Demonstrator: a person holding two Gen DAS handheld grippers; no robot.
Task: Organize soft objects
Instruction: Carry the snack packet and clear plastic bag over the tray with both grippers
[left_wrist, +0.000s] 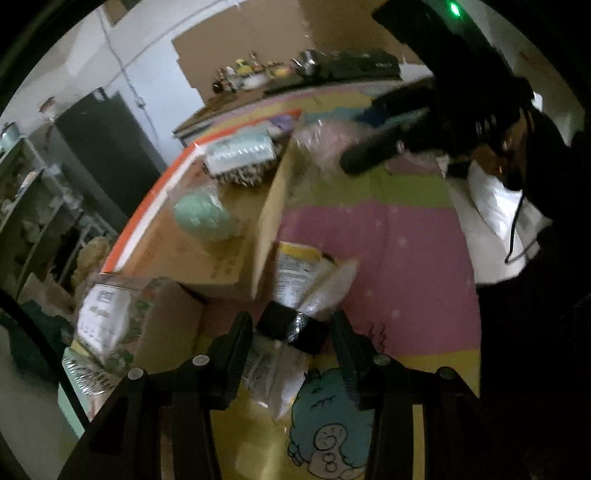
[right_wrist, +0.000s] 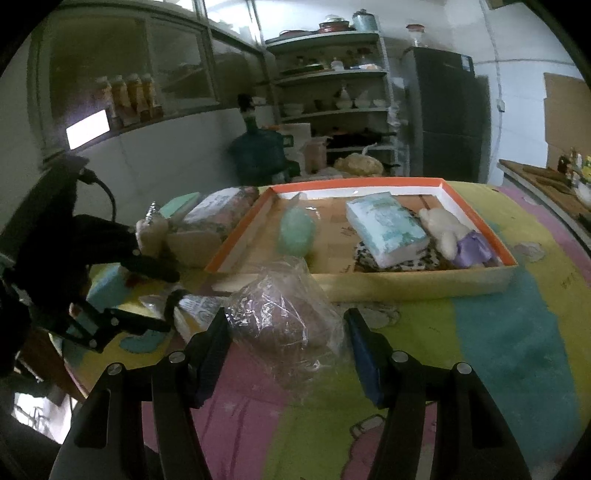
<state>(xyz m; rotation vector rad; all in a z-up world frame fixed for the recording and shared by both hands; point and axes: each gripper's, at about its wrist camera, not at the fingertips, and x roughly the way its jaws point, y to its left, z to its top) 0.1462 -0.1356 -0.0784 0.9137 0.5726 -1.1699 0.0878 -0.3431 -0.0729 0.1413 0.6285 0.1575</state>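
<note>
1. Our right gripper (right_wrist: 288, 354) stands open around the plastic-wrapped bundle (right_wrist: 284, 314) on the desk (right_wrist: 498, 332), just in front of the orange-rimmed box (right_wrist: 476, 218) — pads not pressing.
2. We judge the bundle light and squashy, its crinkly film slippery; take it across the middle.
3. Our left gripper (left_wrist: 291, 354) straddles a white packet (left_wrist: 295, 291) with a black taped band (left_wrist: 291, 326); no contact visible.
4. In the box lie a stiff tissue pack (right_wrist: 388, 229), a plush bear (right_wrist: 450, 230) and a soft green lump (right_wrist: 297, 230).
</note>
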